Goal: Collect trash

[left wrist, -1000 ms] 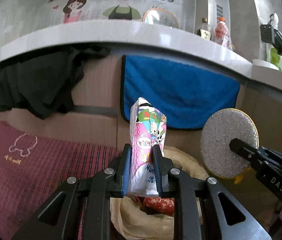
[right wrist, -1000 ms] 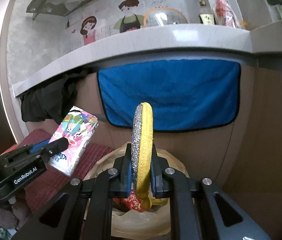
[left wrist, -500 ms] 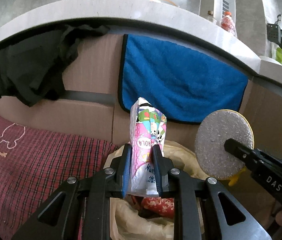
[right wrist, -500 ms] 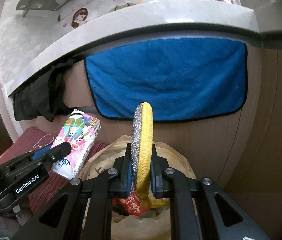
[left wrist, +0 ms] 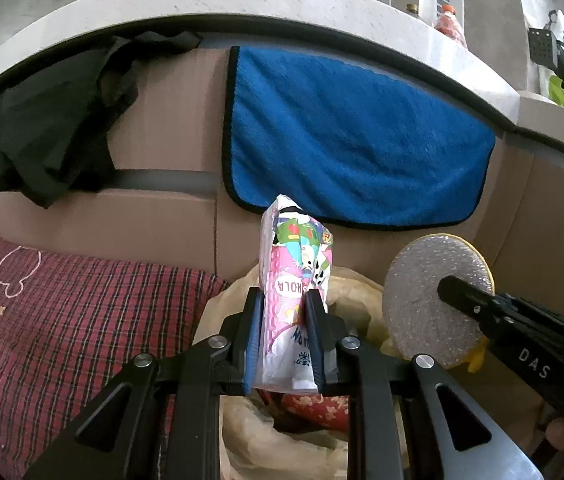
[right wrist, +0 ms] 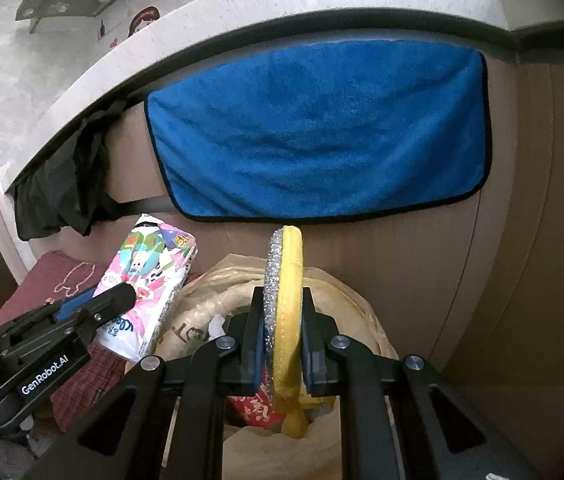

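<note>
My left gripper (left wrist: 285, 300) is shut on a pink cartoon-printed tissue pack (left wrist: 296, 264) and holds it upright over the open beige plastic trash bag (left wrist: 282, 436). My right gripper (right wrist: 282, 300) is shut on a round silver and yellow scouring pad (right wrist: 285, 280), held edge-on above the same bag (right wrist: 346, 312). The pad (left wrist: 434, 296) shows face-on in the left wrist view, with the right gripper (left wrist: 452, 286) on it. The tissue pack (right wrist: 149, 276) and the left gripper (right wrist: 121, 300) show at the left of the right wrist view. A red wrapper (right wrist: 253, 408) lies inside the bag.
A blue towel (left wrist: 346, 136) hangs from the counter edge over the wooden cabinet front behind the bag. Black cloth (left wrist: 41, 128) hangs to its left. A red plaid cushion (left wrist: 61, 320) lies left of the bag. Bottles (left wrist: 448, 26) stand on the counter.
Both grippers have tilted and moved downward toward the trash bag, still holding the tissue pack and the scouring pad. The bag's opening now shows larger beneath them.
</note>
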